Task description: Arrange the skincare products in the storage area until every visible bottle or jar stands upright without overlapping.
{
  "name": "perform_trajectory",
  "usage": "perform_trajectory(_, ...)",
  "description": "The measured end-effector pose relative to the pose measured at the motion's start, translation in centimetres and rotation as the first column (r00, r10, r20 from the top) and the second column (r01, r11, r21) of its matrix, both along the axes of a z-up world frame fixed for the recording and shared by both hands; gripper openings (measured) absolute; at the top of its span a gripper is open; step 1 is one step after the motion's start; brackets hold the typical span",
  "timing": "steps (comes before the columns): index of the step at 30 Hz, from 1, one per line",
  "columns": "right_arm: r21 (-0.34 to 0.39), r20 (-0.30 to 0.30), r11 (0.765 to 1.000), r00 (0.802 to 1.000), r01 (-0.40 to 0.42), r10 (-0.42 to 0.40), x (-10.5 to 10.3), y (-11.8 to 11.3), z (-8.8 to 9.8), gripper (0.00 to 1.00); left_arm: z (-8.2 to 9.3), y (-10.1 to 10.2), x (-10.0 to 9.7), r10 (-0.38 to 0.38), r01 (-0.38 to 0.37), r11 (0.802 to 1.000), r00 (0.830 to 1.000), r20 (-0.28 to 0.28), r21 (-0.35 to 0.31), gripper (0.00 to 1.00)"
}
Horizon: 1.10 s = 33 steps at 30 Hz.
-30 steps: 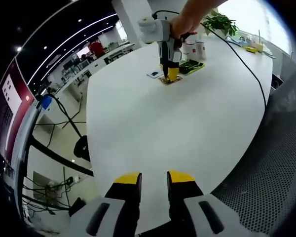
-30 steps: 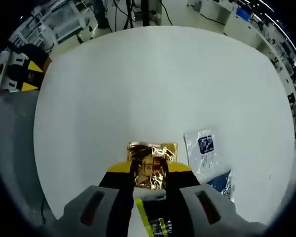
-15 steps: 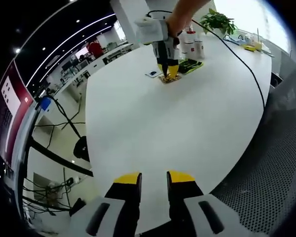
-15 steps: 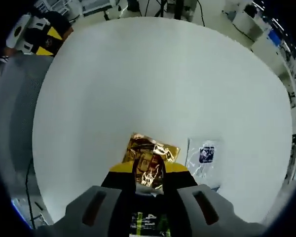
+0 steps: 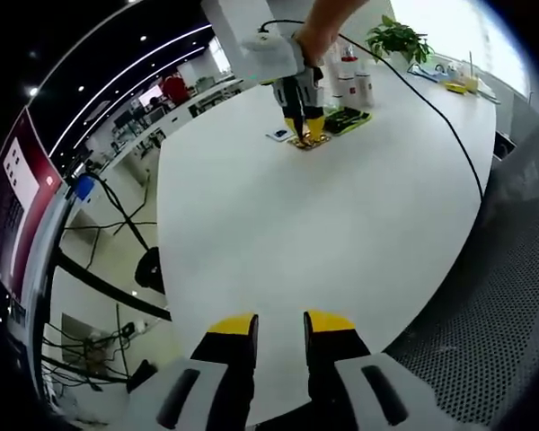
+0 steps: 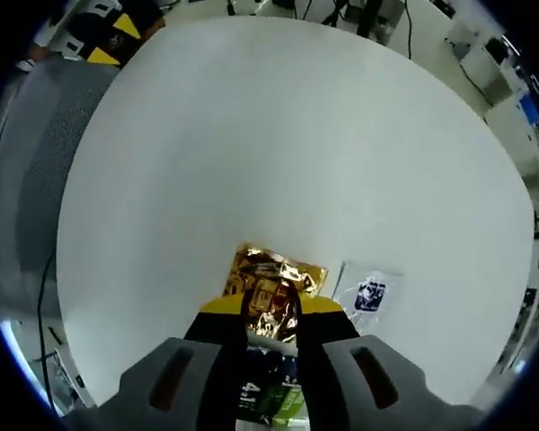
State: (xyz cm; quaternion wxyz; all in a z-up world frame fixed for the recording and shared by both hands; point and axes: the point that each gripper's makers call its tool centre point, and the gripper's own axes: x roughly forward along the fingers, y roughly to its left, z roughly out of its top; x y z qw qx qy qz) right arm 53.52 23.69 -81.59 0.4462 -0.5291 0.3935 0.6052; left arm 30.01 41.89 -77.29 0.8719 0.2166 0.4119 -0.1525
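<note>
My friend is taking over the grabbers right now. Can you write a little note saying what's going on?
Right gripper: jaws closed around a gold foil sachet lying on the white table. A small clear sachet with a blue print lies just beside it.
Left gripper: jaws apart, empty, over the near table edge.
White bottles stand upright at the far end, by a green-and-black flat pack.
Done: bottles upright.
Left: probably sort the sachets so nothing overlaps.
</note>
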Motion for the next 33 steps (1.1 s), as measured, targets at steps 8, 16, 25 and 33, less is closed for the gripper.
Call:
perform_trajectory(8, 0.099, 0.013, 0.995, 1.000, -0.010, 0.009, -0.4, 0.7, 3.2, 0.25, 0.1, 0.0, 0.1, -0.002, 0.002, 1.000, 1.000, 0.009, 0.002, 0.21)
perform_trajectory(16, 0.355, 0.018, 0.919, 0.982, 0.170, -0.188, -1.1, 3.1, 9.0, 0.26, 0.3, -0.3, 0.3, -0.006, 0.006, 1.000, 1.000, 0.023, -0.011, 0.21)
perform_trajectory(25, 0.689, -0.099, 0.633, 0.912, 0.352, -0.399, -4.7, 4.3, 18.9, 0.41, 0.9, -1.5, 0.8, -0.028, 0.032, 0.997, 0.998, 0.062, -0.065, 0.22)
perform_trajectory(33, 0.828, -0.178, 0.363, 0.816, 0.426, -0.550, -5.6, 2.8, 25.3, 0.54, 1.3, -2.8, 0.8, -0.088, 0.095, 0.993, 0.993, 0.082, -0.077, 0.23)
